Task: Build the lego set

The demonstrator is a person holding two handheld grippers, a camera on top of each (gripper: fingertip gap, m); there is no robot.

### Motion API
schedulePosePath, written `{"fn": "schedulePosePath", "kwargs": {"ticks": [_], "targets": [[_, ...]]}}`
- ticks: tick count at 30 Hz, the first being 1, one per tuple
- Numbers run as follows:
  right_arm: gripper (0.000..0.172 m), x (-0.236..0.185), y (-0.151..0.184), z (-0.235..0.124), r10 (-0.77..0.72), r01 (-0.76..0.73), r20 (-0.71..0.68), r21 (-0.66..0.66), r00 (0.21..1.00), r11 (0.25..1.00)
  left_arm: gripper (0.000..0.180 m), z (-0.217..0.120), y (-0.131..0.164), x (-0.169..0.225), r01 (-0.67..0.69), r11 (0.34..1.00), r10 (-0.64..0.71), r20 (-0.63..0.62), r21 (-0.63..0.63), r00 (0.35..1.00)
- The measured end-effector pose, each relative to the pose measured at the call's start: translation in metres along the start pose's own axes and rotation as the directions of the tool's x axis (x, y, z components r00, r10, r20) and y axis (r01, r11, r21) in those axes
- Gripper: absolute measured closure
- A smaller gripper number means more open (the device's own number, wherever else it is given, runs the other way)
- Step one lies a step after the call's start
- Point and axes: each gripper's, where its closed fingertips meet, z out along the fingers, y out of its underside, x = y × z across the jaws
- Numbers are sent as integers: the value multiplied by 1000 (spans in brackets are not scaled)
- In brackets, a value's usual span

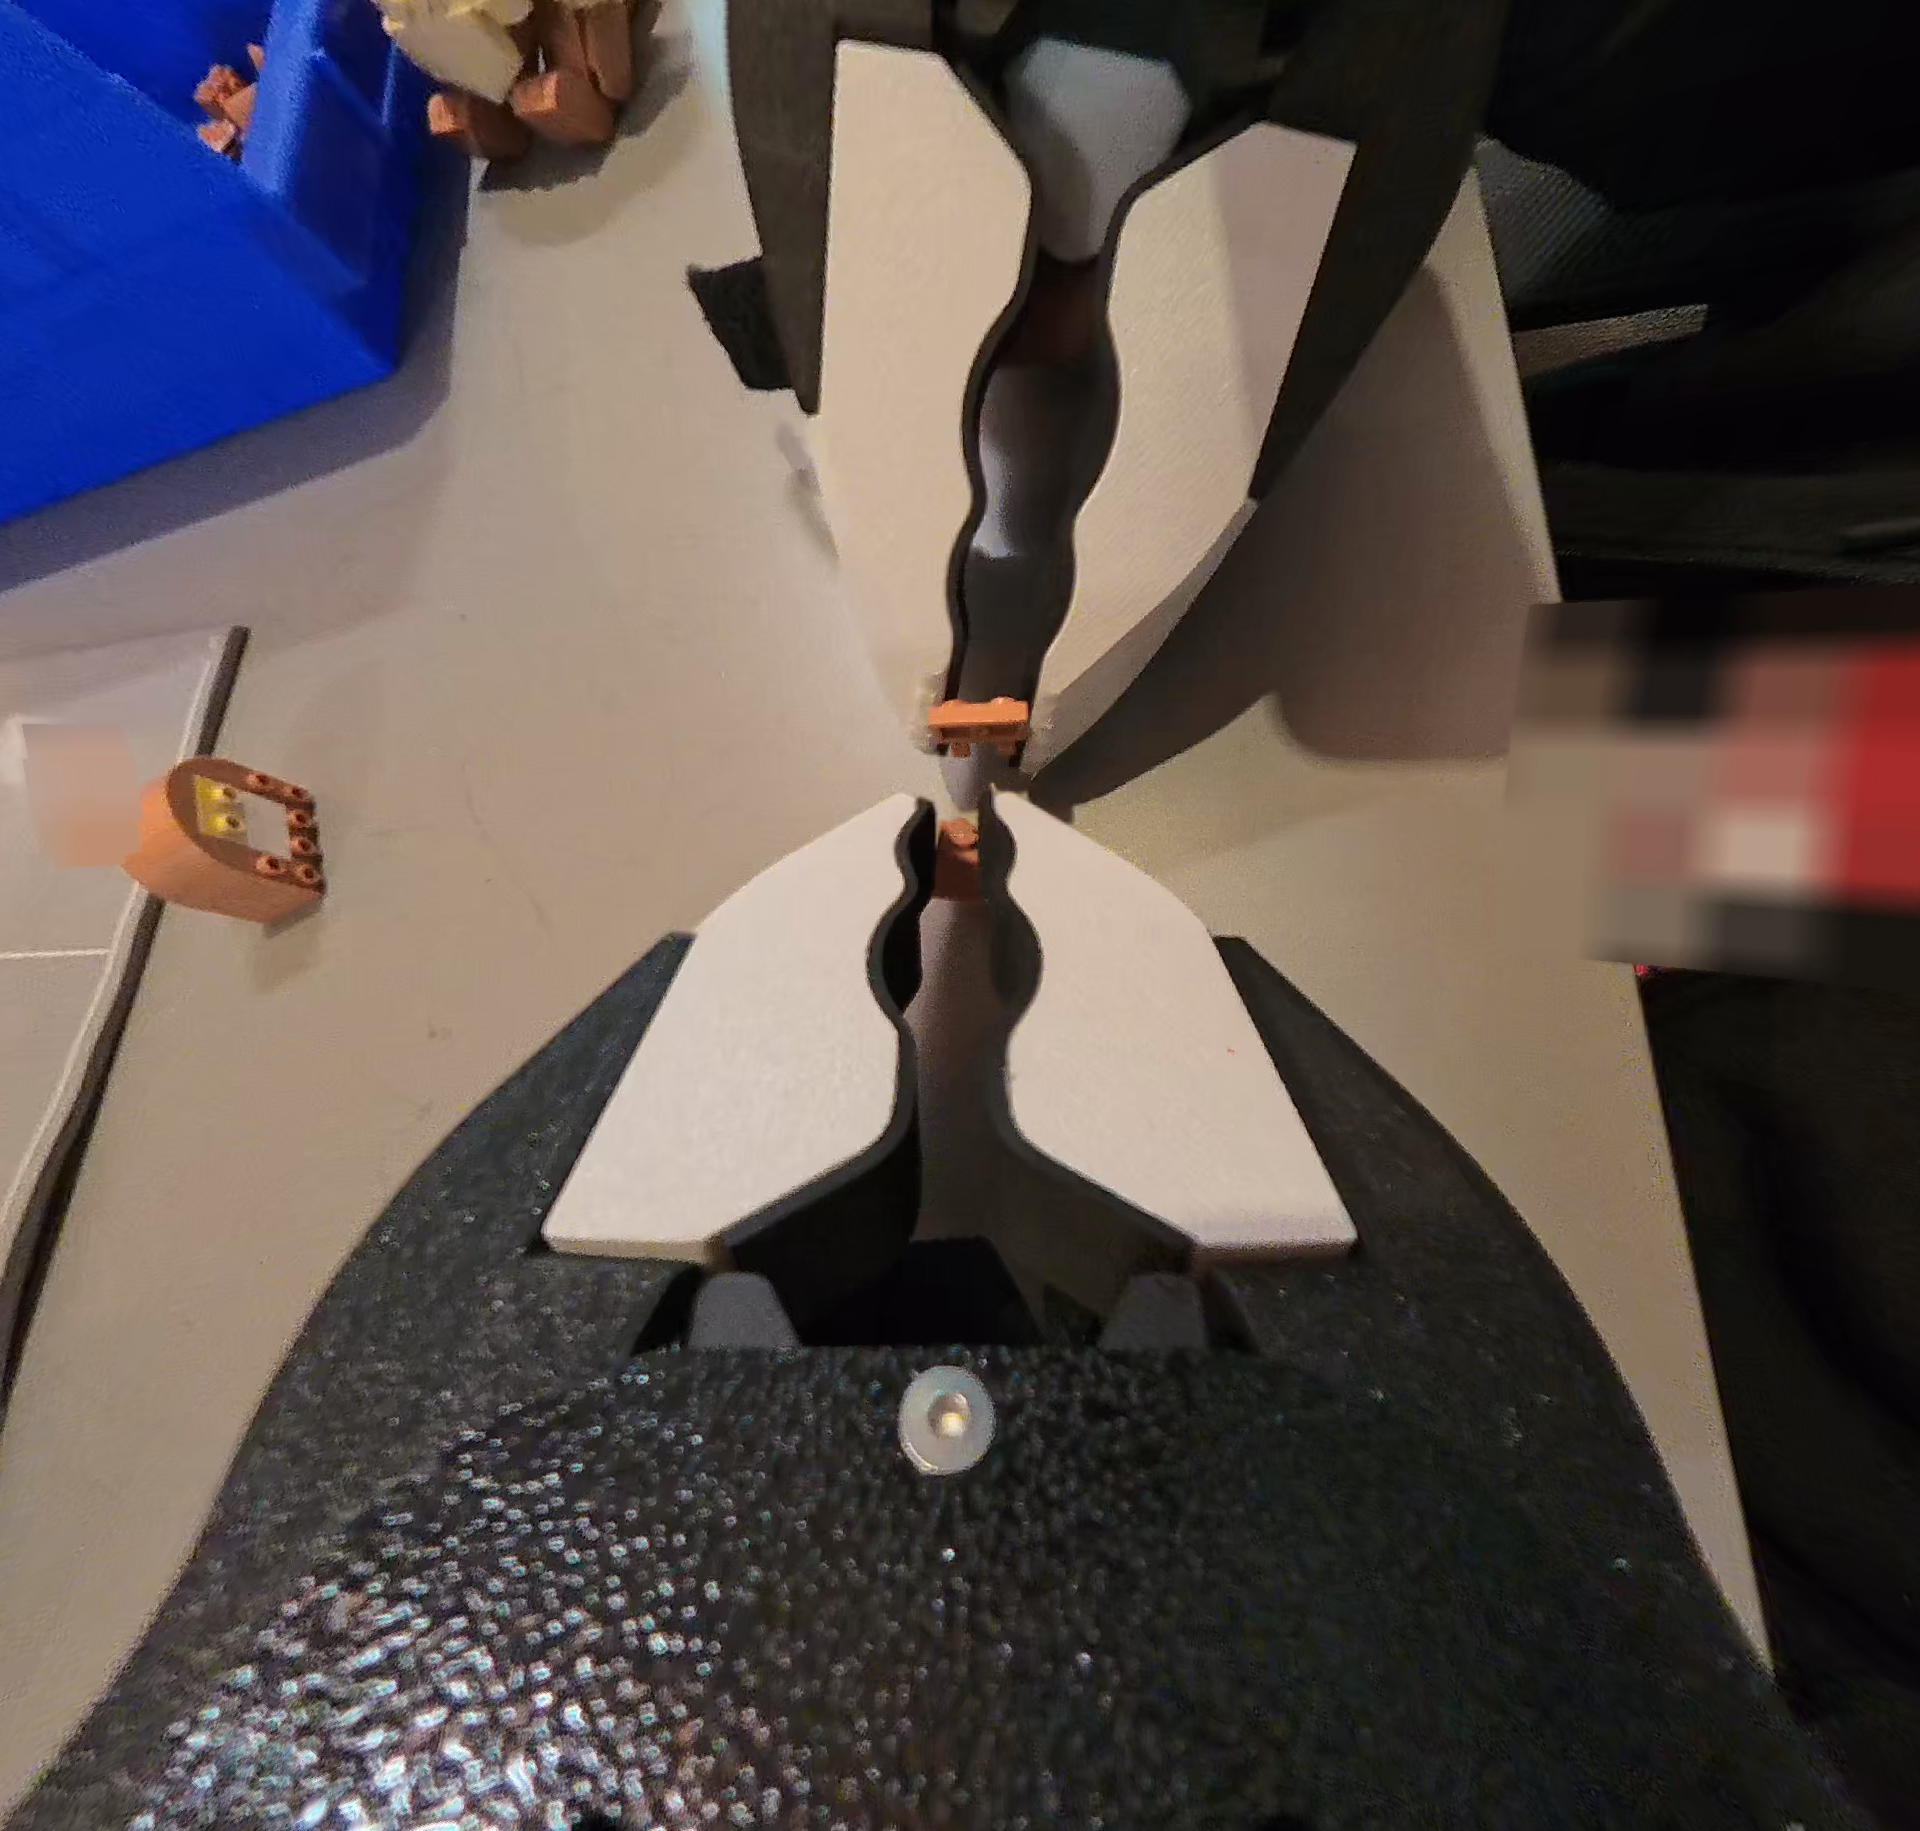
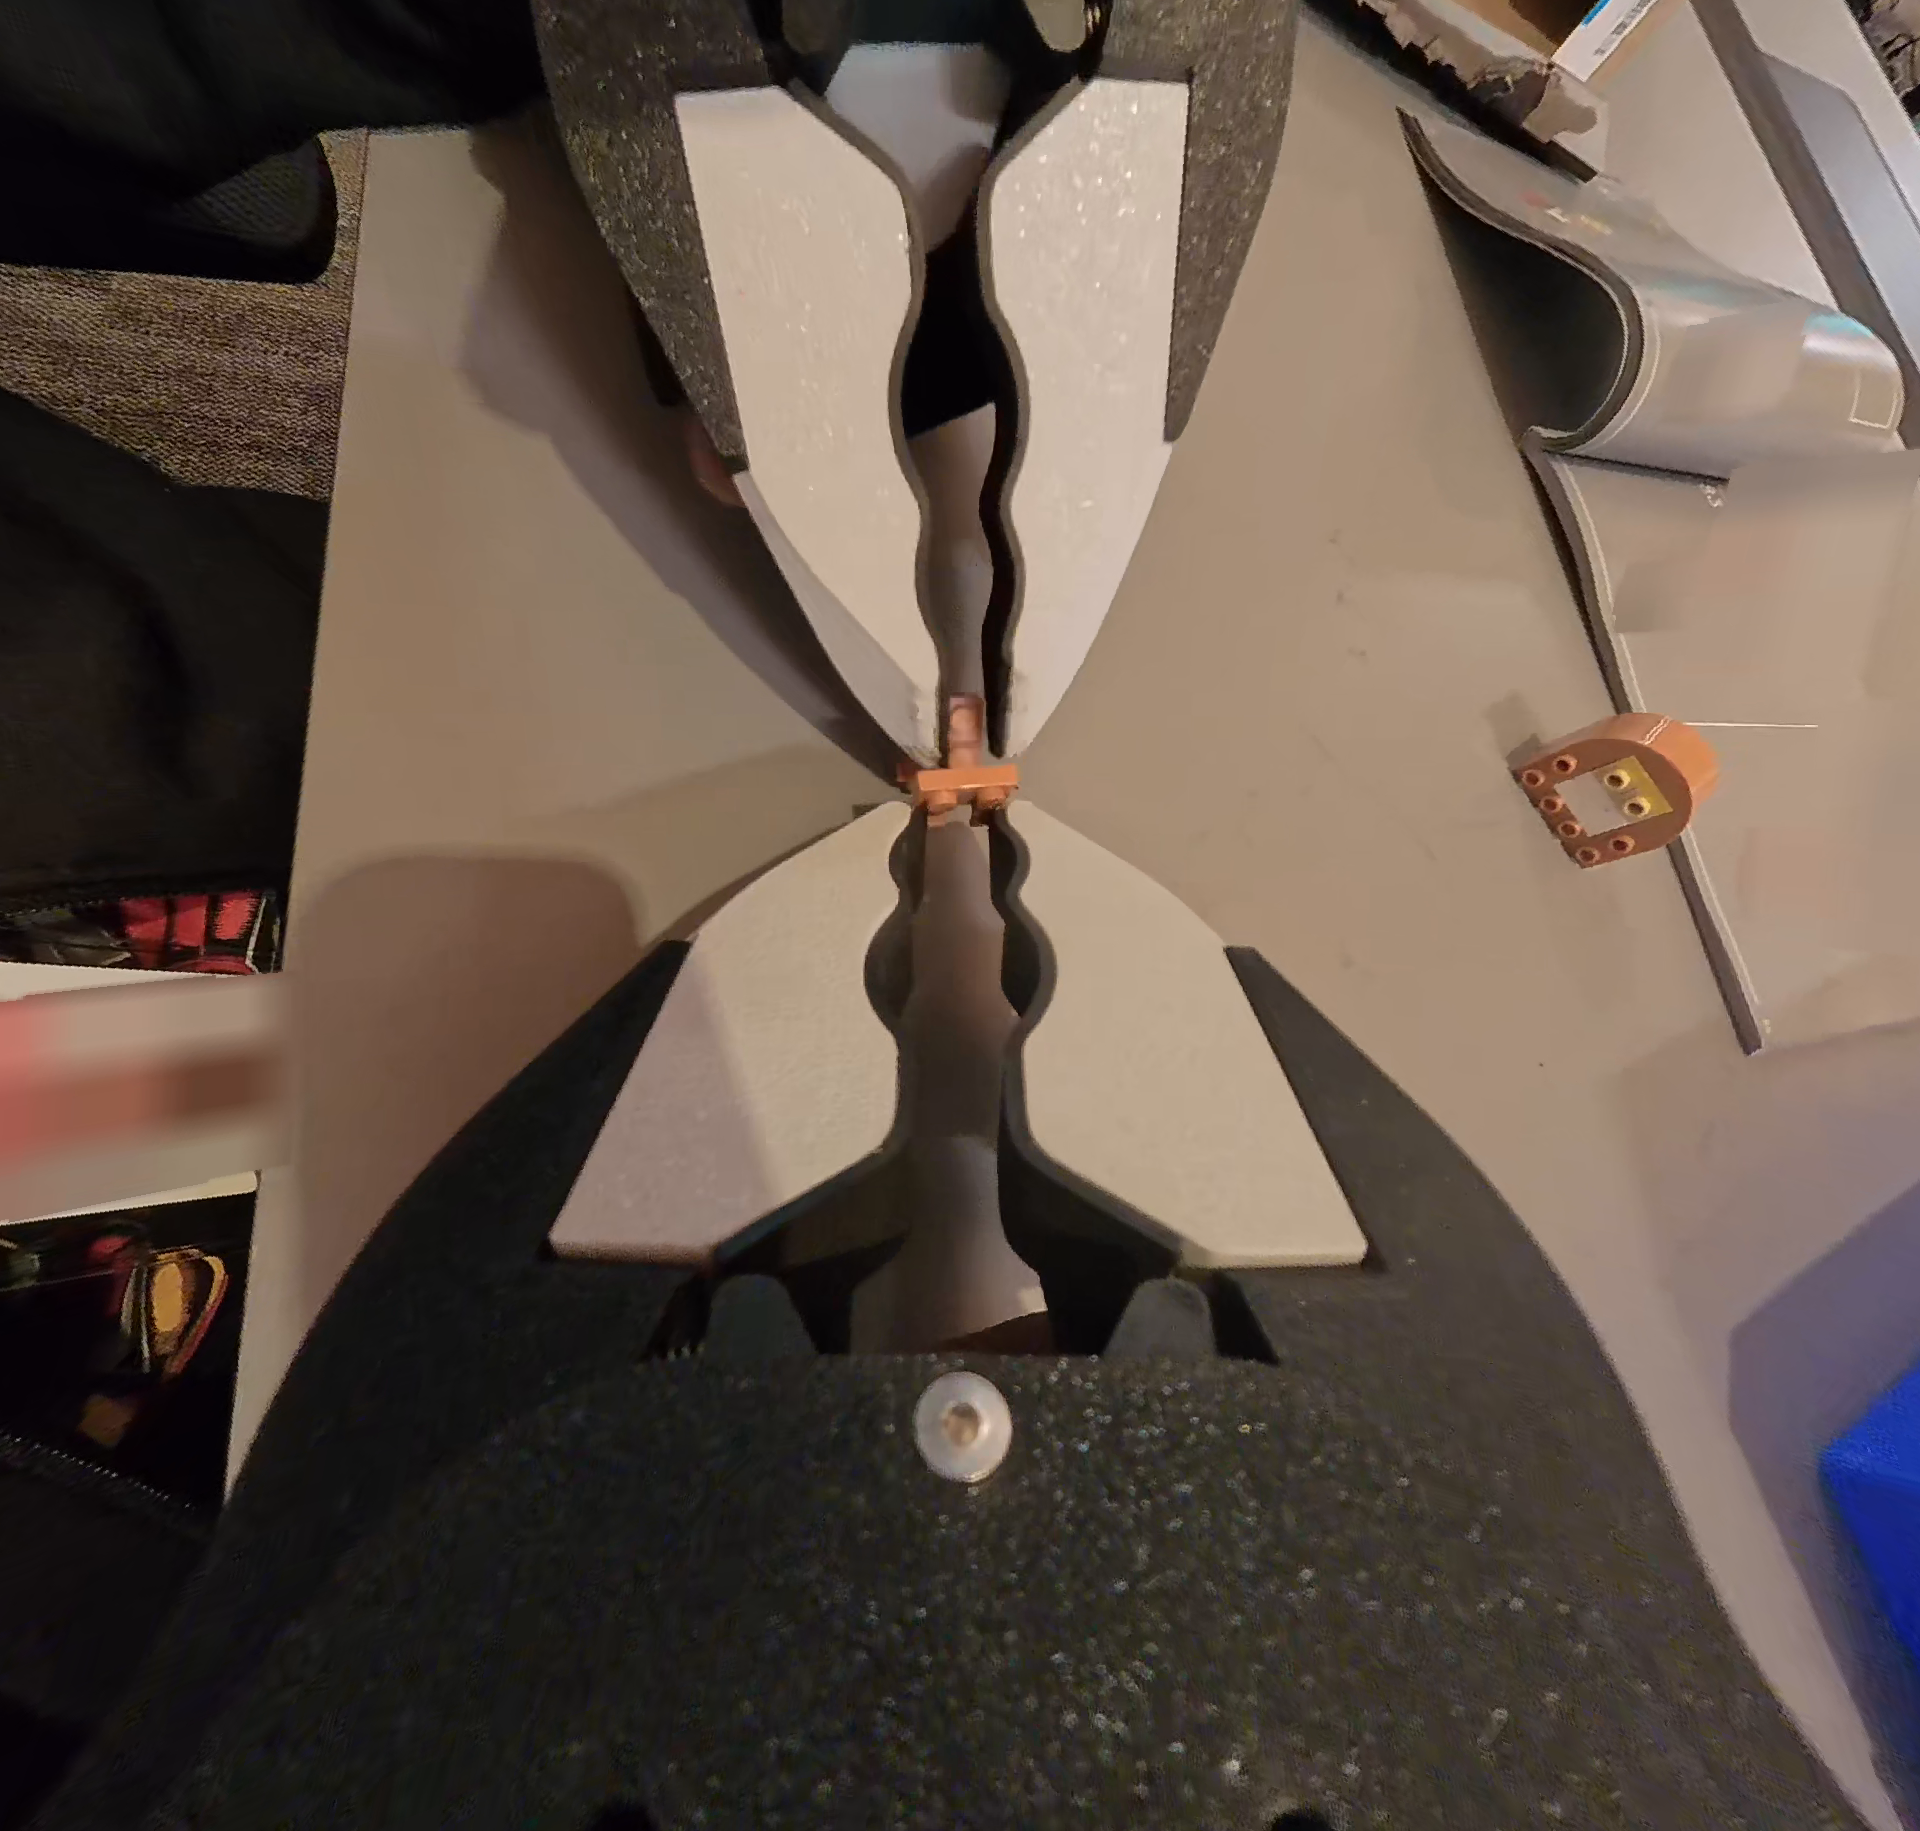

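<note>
Orange plate (image 2: 961, 782) sits crosswise in my right tool (image 2: 958, 813), both pads pressing its ends, at frame centre above the counter (image 2: 1299, 638). My left tool (image 1: 954, 825) clamps a small brown brick (image 1: 956, 862), stud toward the plate, just apart from it. I judge squaring stud to underside before pressing matters most.

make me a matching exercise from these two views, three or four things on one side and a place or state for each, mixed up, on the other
Things:
1. left gripper
2. right gripper
3. arched brown brick
4. blue bin

Places or states:
a. lies alone on the table beside a dark mat
b. shut on a flat orange plate
c. holds loose brown pieces
d. shut on a small brown brick

Pairs: 1-d, 2-b, 3-a, 4-c
</note>
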Motion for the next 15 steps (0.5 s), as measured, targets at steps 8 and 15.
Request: {"fn": "schedulePosePath", "kwargs": {"ticks": [8, 15], "targets": [[160, 0, 0, 0, 9, -9, 4, 2, 1000, 1000, 155, -10, 10, 3, -16, 1000, 16, -16, -10, 1000], [161, -1, 0, 0, 10, -10, 8, 4, 1000, 1000, 147, -21, 14, 8, -67, 998, 67, -41, 5, 997]]}}
